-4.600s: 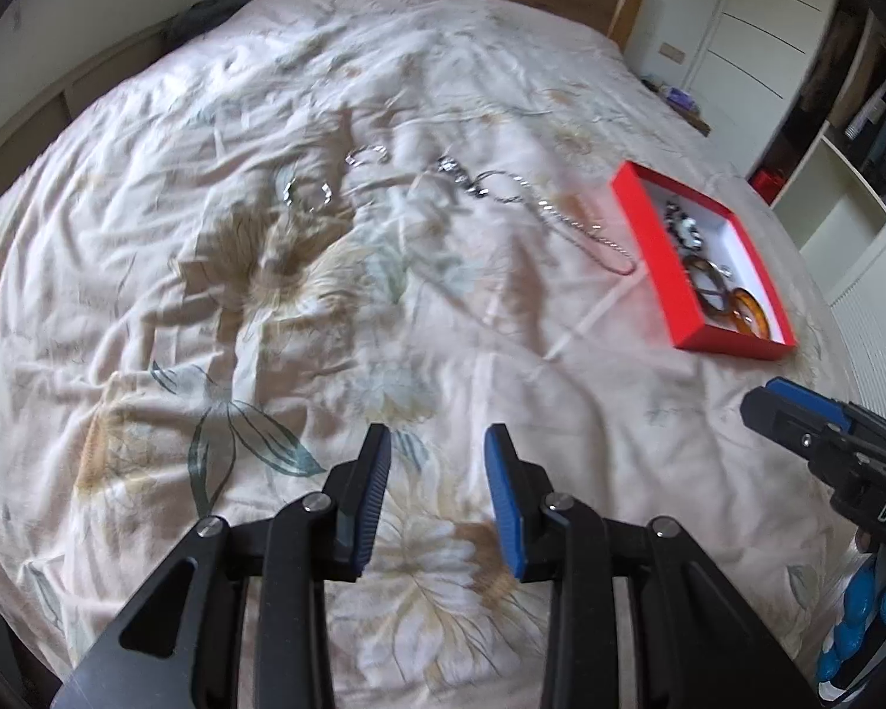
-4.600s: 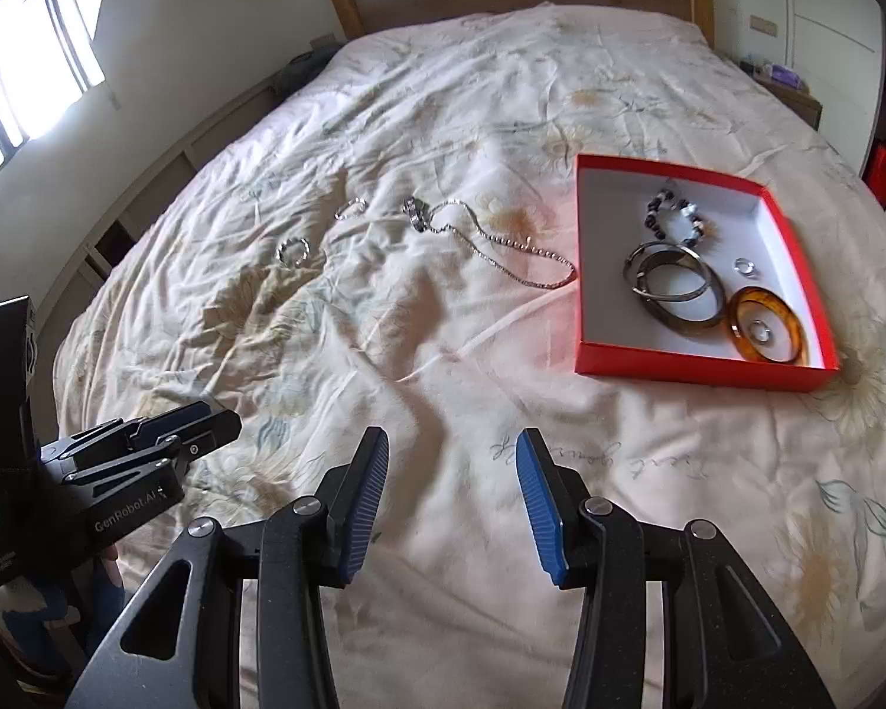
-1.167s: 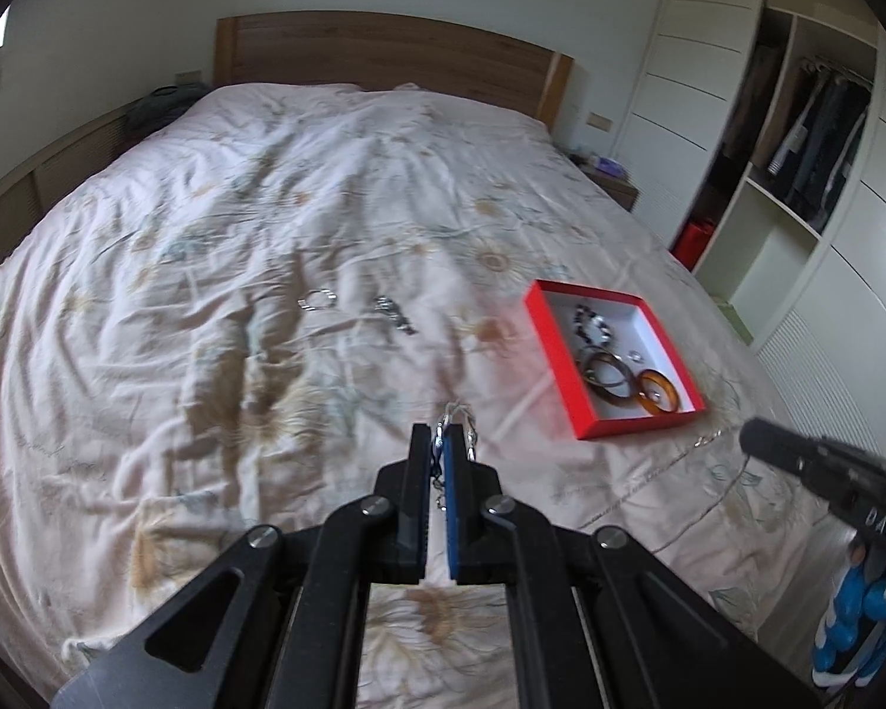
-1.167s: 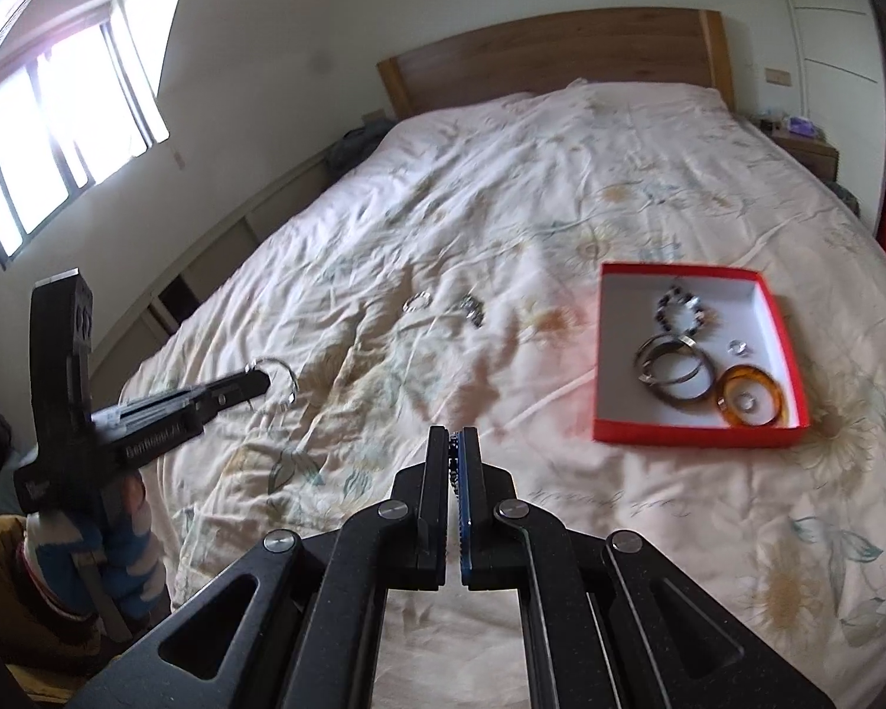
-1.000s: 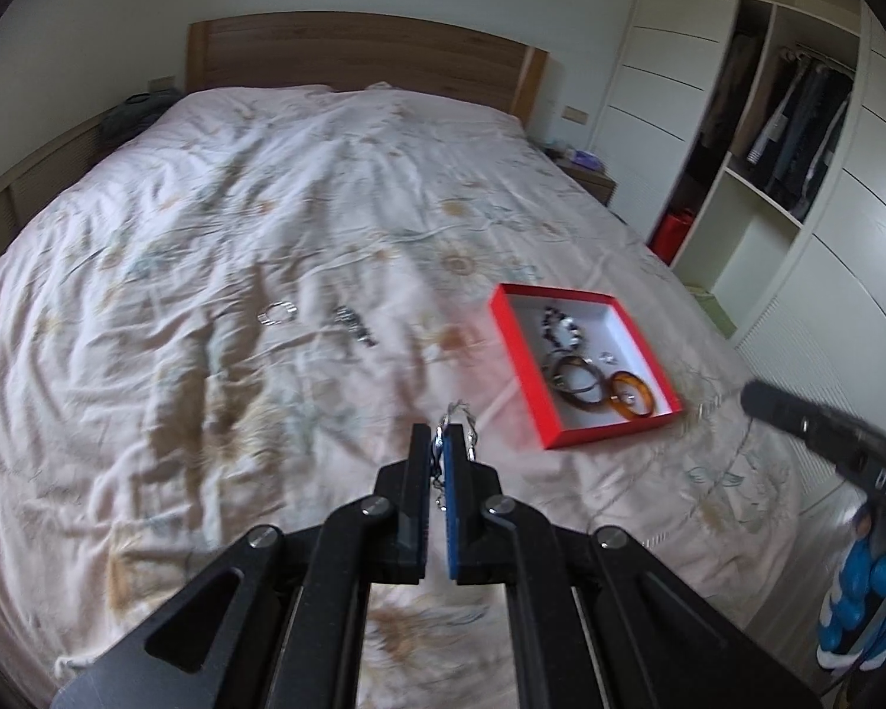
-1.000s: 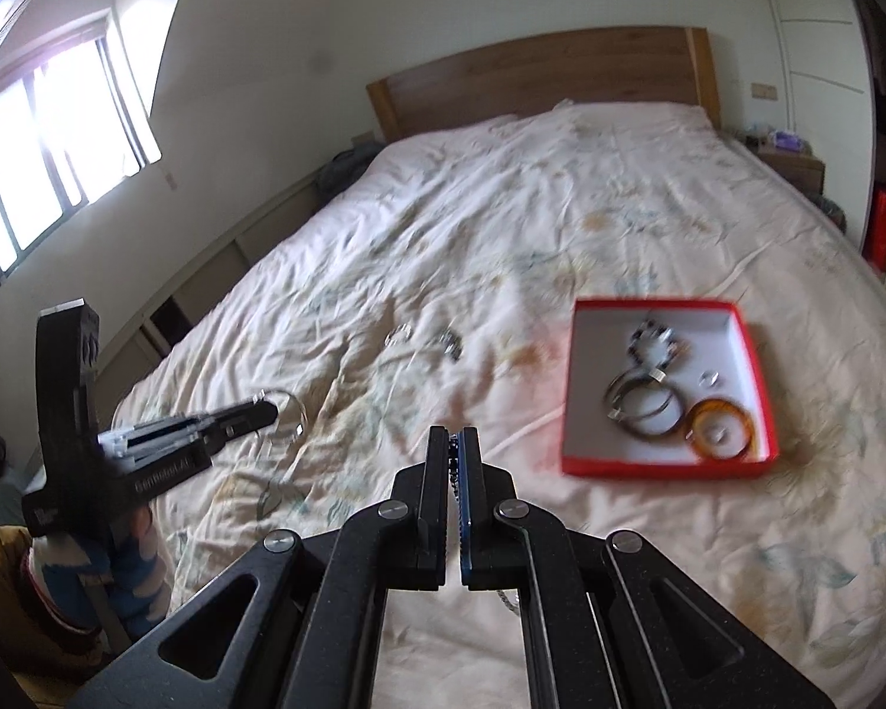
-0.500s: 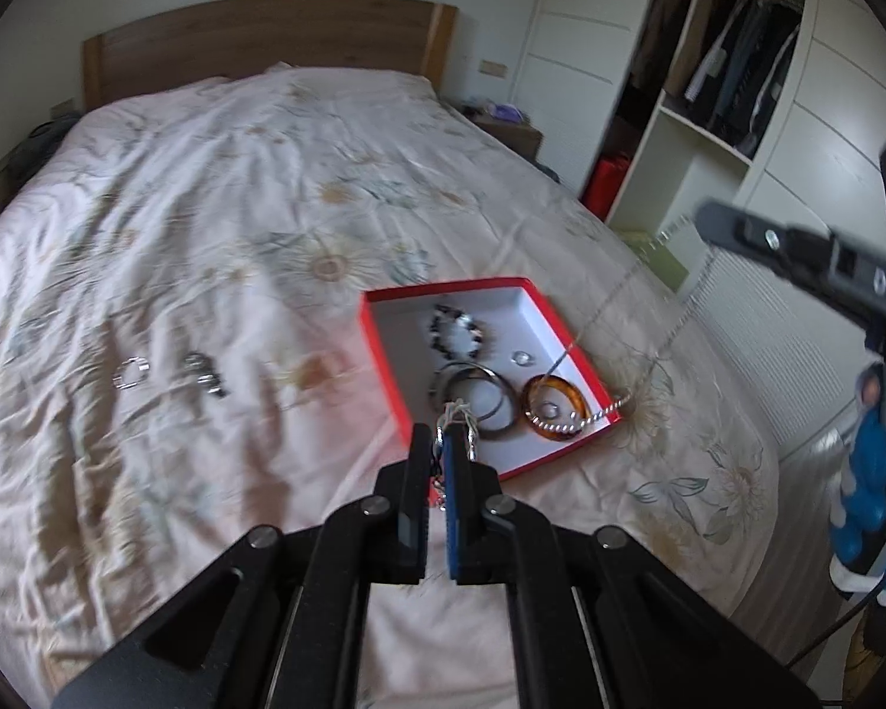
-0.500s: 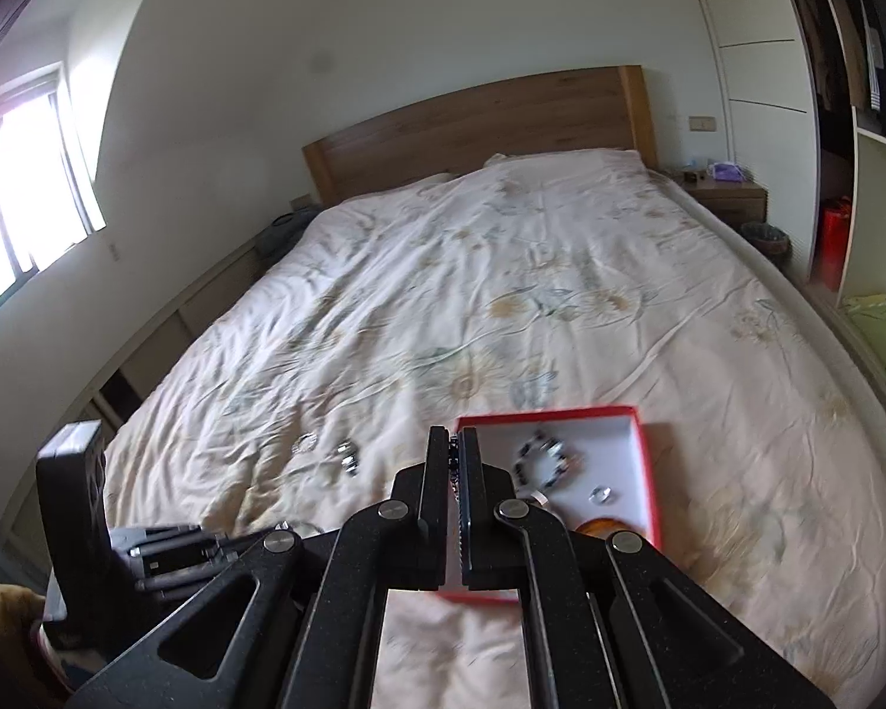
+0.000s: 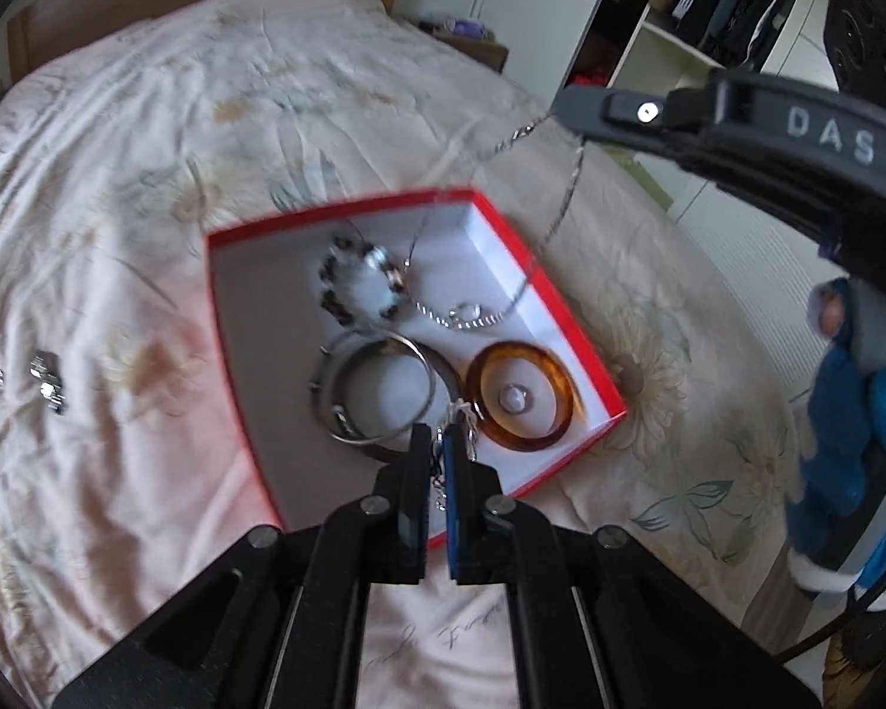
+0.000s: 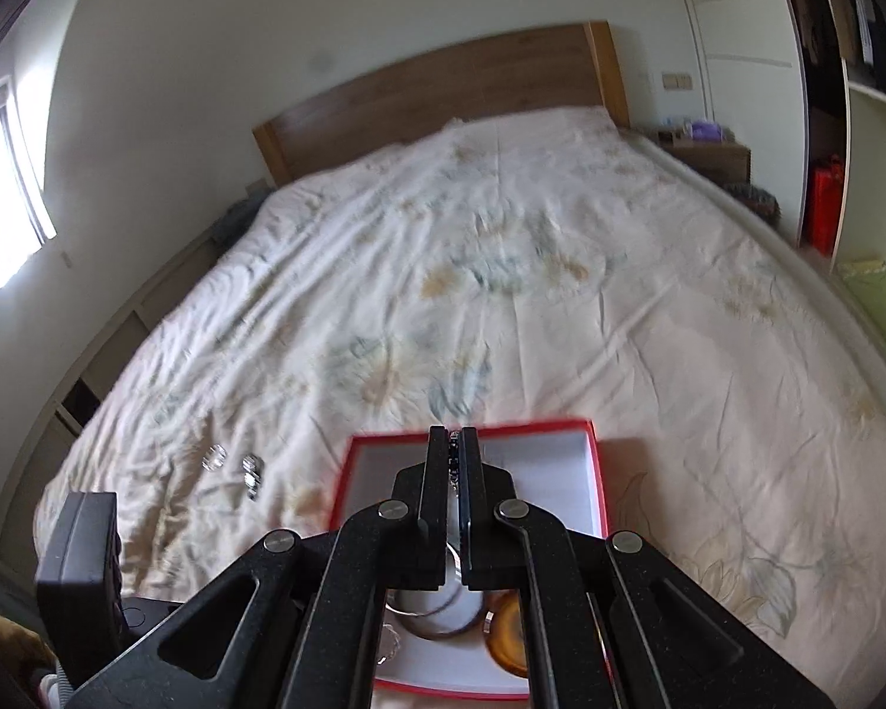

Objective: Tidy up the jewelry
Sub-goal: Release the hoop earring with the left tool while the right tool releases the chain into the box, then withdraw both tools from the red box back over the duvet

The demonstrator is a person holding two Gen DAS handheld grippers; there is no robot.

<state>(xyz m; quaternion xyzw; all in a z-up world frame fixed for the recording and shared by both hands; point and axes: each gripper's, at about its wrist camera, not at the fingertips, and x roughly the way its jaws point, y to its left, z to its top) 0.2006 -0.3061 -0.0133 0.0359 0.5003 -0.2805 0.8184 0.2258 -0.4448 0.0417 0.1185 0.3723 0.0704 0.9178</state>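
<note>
1. Between my left claw's (image 9: 437,455) closed blue pads sits one small silver piece – a ring or clasp, I cannot tell which – held over the near corner of the red box (image 9: 239,354).
2. My right claw (image 10: 453,461) is clamped on the silver chain (image 9: 564,201), which droops from its tip down into the far right part of the box; the chain's low end already rests on the white floor beside the beaded bracelet (image 9: 357,286).
3. Inside the box, toward its near edge, lie the metal bangles (image 9: 378,396) and the amber bangle (image 9: 520,396), touching side by side, with a small ring inside the amber one.
4. I judge the step in hand is delivery: both loads are over the box, neither released.
5. Next I would lower each a little and part the pads, chain first so it coils inside the red wall rather than draping across it.
6. Open floor is left along the box's left side; the right side is crowded.
7. Off the box's left edge, well apart on the bedspread (image 9: 118,177), two silver pieces (image 9: 47,381) wait – clear, flat room to reach them.
</note>
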